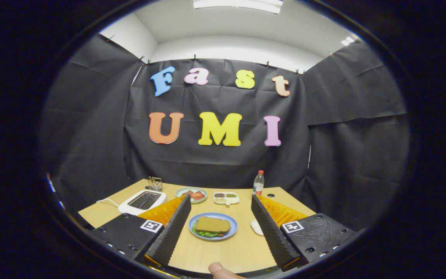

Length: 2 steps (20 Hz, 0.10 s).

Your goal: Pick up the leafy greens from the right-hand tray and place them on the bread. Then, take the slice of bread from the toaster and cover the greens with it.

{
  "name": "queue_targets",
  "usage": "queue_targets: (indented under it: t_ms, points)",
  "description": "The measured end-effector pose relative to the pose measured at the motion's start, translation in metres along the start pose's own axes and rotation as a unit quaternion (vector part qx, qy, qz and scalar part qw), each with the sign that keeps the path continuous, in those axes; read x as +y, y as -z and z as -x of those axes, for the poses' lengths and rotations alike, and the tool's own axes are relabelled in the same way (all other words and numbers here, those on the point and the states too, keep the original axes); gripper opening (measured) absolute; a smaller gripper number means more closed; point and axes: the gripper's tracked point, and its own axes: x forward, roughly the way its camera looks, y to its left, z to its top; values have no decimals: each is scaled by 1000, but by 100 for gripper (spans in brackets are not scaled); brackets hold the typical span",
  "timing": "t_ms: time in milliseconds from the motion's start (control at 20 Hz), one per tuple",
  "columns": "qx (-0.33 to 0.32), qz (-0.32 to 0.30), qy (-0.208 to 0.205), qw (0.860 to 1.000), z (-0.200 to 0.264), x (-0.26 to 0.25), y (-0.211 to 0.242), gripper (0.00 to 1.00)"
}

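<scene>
A blue plate (231,231) lies on the wooden table between my two fingers. On it a brown slice of bread (212,224) rests over leafy greens (206,233), which stick out at its near left edge. My gripper (220,199) is open and holds nothing; its fingers stand wide on either side of the plate. The white toaster (142,202) sits beyond my left finger, and its slots look dark. A white divided tray (226,198) with small dark and green fillings sits beyond the plate.
A plate of red slices (191,195) stands beside the toaster. A clear bottle with a red cap (258,183) stands at the back right. A small metal rack (155,183) sits behind the toaster. A white object (255,226) is half hidden by my right finger. A fingertip (219,269) shows at the table's near edge.
</scene>
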Motion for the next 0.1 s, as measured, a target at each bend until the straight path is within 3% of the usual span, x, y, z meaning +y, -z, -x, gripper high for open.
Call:
queue_targets:
  t_ms: [100]
  points:
    - [0, -2, 7, 1000, -1, -6, 0, 96]
